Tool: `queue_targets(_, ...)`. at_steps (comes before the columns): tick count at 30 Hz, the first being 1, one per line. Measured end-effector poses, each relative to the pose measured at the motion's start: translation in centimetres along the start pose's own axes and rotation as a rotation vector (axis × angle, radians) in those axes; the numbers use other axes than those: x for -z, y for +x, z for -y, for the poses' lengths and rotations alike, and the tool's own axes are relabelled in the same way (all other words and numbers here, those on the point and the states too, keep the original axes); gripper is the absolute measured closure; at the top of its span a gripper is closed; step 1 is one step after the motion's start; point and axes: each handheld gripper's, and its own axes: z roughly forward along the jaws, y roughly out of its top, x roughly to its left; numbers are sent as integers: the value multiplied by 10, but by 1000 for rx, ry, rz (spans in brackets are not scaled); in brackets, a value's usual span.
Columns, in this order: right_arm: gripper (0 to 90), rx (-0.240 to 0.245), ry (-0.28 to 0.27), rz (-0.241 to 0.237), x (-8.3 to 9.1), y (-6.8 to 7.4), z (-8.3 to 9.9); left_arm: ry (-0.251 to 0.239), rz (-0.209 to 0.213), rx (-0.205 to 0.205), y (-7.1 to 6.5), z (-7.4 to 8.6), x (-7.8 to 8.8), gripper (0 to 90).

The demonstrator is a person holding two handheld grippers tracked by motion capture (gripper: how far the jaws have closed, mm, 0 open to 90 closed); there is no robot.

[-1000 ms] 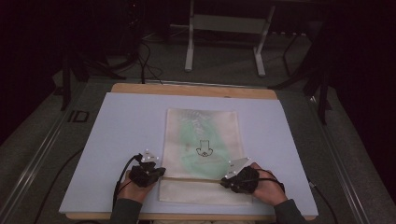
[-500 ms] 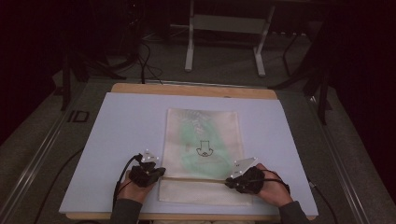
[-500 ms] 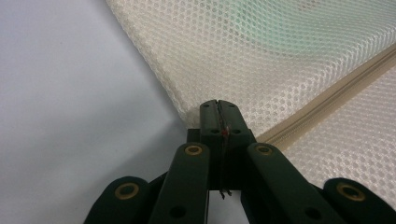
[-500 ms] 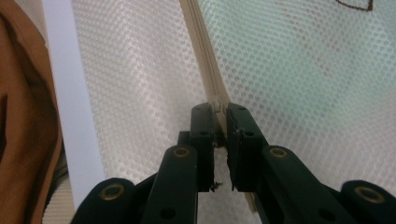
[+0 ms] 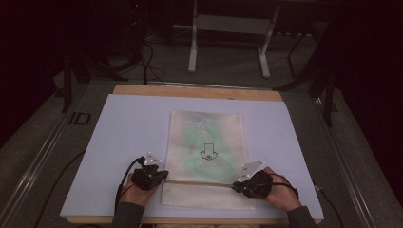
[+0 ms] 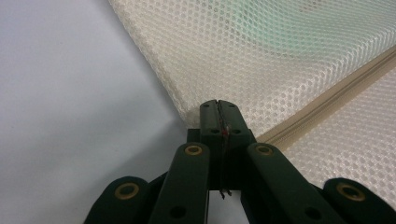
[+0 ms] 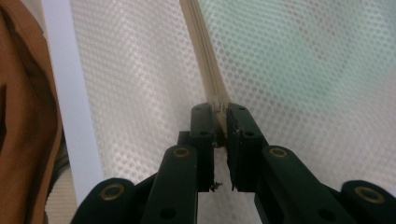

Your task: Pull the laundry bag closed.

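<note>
A cream mesh bag (image 5: pixel 206 137) lies flat on the pale sheet (image 5: pixel 128 128), with something green showing through it and a small black print on top. A zipper (image 5: pixel 199 183) runs across its near part. My left gripper (image 5: pixel 164 178) sits at the bag's left edge by the zipper's end. In the left gripper view its jaws (image 6: pixel 218 109) are shut on the edge of the mesh (image 6: pixel 261 56). My right gripper (image 5: pixel 236 186) is at the right end of the zipper. In the right gripper view its jaws (image 7: pixel 218 112) are pinched on the zipper (image 7: pixel 201 56).
The sheet covers a wooden table whose bare edge (image 5: pixel 190 91) shows at the far side. Beyond it stand a metal frame's legs (image 5: pixel 192 42), with cables (image 5: pixel 147 57) on the dark floor. A strip of sheet (image 7: pixel 70 93) borders the bag in the right gripper view.
My right gripper has shifted a little to the right along the zipper line. The left gripper and the bag stay where they were.
</note>
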Motion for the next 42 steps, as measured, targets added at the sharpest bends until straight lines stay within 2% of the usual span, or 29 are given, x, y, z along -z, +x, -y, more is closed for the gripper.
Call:
queue_targets(10,823,-30,2,14,10,-4,16,1,-2,-2,0,0,0,895)
queue_targets(21,823,-93,-11,36,22,-10,39,1,-2,-3,0,0,0,895)
queue_targets(23,822,-105,-29,28,23,-11,42,1,-2,-3,0,0,0,895)
queue_targets(29,812,-121,-33,7,21,-13,44,-1,-4,-8,-1,0,0,894)
queue_targets(32,721,-131,-35,14,21,-14,46,5,-8,-17,-1,0,0,890)
queue_targets(35,627,-154,-61,32,25,-16,45,7,-19,-27,-3,-1,0,889)
queue_targets(38,581,-164,-78,38,25,-17,43,7,-23,-32,-3,-1,0,886)
queue_targets(42,560,-182,-89,63,27,-18,45,-1,-36,-60,-6,0,1,882)
